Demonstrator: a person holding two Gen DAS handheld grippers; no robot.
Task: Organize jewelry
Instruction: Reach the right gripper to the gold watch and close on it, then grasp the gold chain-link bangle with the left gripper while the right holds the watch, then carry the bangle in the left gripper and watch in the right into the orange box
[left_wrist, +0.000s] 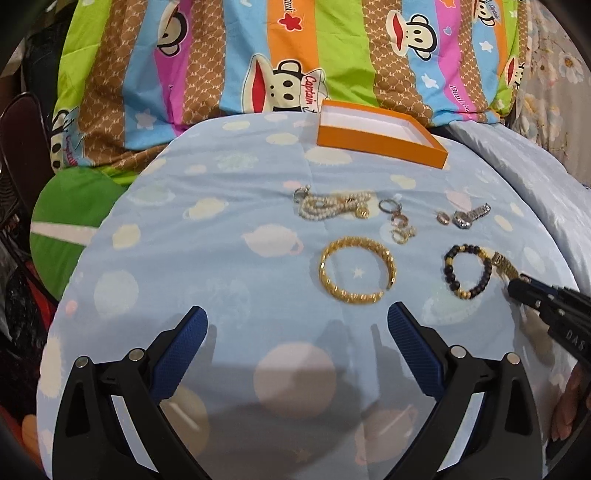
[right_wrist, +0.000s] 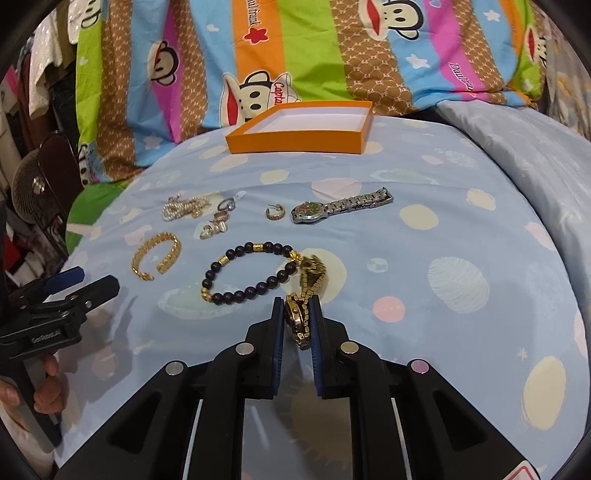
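Right gripper (right_wrist: 298, 321) found clamped on gold watch (right_wrist: 300, 317), band trailing far along finger line, touching bead bracelet (right_wrist: 251, 273). Box (right_wrist: 295, 142) lying far, slightly left, empty. Left gripper (left_wrist: 295, 325) open, holding nothing.

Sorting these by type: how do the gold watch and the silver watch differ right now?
The gold watch is pinched in the right claw; the silver watch lies free, farther back toward the orange box. The gold watch's band is bunched; the silver watch's stretches straight. Both have metal link bands.
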